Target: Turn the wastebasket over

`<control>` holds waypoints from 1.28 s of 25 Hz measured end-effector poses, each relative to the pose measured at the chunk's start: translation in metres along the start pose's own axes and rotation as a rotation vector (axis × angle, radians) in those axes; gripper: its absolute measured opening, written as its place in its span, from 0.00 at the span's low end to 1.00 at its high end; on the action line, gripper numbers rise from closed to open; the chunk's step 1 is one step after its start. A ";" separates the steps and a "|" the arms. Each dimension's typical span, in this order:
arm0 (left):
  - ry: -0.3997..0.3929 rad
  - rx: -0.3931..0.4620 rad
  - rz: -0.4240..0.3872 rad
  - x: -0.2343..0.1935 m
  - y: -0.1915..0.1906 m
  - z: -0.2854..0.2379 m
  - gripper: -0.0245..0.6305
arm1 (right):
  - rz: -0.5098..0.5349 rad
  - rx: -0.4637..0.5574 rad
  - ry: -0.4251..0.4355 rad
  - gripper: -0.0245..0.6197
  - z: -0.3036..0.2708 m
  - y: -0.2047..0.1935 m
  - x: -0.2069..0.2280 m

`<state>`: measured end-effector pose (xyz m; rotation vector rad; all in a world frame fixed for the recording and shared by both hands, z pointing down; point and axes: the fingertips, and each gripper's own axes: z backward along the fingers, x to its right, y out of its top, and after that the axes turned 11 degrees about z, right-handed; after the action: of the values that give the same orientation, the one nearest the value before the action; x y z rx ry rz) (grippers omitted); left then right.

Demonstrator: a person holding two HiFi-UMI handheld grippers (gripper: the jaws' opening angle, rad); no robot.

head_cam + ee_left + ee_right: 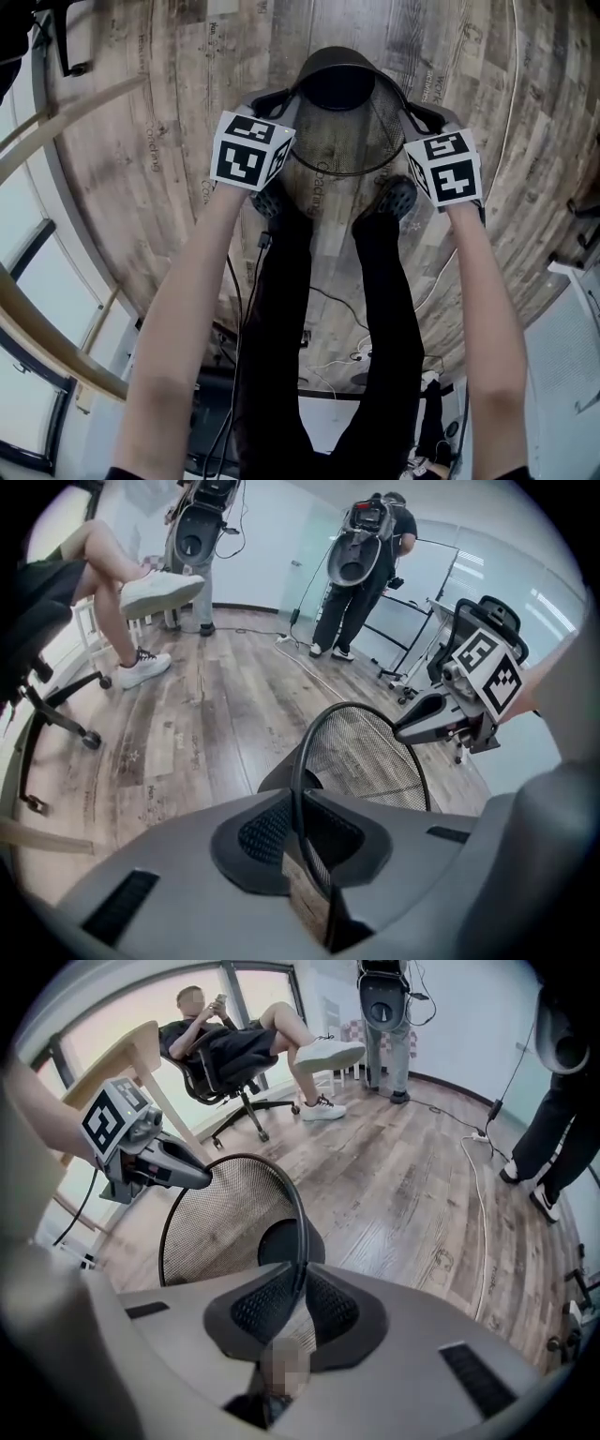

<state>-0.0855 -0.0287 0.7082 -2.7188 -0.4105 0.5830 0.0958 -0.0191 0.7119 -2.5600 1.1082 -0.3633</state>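
A black wire-mesh wastebasket [349,122] hangs tilted over the wood floor, its solid base [337,80] pointing away from me and its open rim [330,172] towards me. My left gripper [284,101] is shut on the rim's left side, and my right gripper [413,116] is shut on the right side. In the left gripper view the rim wire [298,761] runs between the pads of the left gripper [302,819], with the right gripper [441,720] across the basket. In the right gripper view the rim [296,1213] is pinched in the right gripper [298,1293], and the left gripper [173,1168] holds the far side.
My own shoes [272,199] stand right under the basket. Cables [330,361] trail on the floor behind my legs. A seated person on an office chair [225,1049] and a standing person [367,560] are farther off. A curved wooden rail [56,127] runs along the left.
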 end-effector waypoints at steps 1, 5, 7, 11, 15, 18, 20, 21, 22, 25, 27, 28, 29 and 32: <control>0.011 0.017 -0.020 -0.003 0.007 0.001 0.11 | 0.001 0.019 -0.017 0.14 0.001 0.006 0.002; 0.048 0.065 -0.086 -0.013 0.026 0.003 0.11 | 0.019 0.086 -0.065 0.14 0.005 0.025 0.004; 0.054 0.083 -0.100 -0.015 0.026 0.002 0.11 | 0.032 0.100 -0.077 0.14 0.004 0.026 0.004; 0.054 0.120 -0.080 -0.018 0.023 0.005 0.11 | 0.040 0.126 -0.081 0.14 0.003 0.030 0.002; 0.051 0.119 -0.050 -0.019 0.013 0.009 0.11 | 0.048 0.132 -0.065 0.13 0.005 0.031 -0.003; 0.038 0.097 -0.041 -0.014 0.000 0.012 0.11 | 0.032 0.119 -0.043 0.13 0.006 0.023 -0.012; 0.019 0.078 -0.044 -0.007 -0.011 0.014 0.11 | 0.017 0.106 -0.023 0.13 0.008 0.014 -0.019; 0.008 0.070 -0.046 -0.004 -0.016 0.015 0.11 | 0.010 0.101 -0.012 0.13 0.008 0.008 -0.022; -0.002 0.064 -0.047 -0.001 -0.021 0.016 0.11 | 0.002 0.098 0.001 0.12 0.008 0.002 -0.025; -0.024 0.050 -0.058 0.005 -0.037 0.020 0.11 | -0.025 0.087 0.039 0.11 0.008 -0.013 -0.036; -0.033 0.042 -0.064 0.009 -0.049 0.022 0.11 | -0.025 0.080 0.055 0.11 0.009 -0.021 -0.047; -0.037 0.039 -0.064 0.010 -0.054 0.023 0.11 | -0.021 0.077 0.062 0.11 0.009 -0.026 -0.052; -0.041 0.035 -0.062 0.011 -0.060 0.024 0.11 | -0.017 0.074 0.069 0.11 0.010 -0.029 -0.058; -0.055 0.006 -0.050 0.012 -0.078 0.026 0.12 | 0.002 0.062 0.097 0.12 0.010 -0.041 -0.075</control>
<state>-0.1026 0.0528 0.7110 -2.6840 -0.4881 0.6450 0.0761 0.0644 0.7116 -2.5106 1.1143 -0.5183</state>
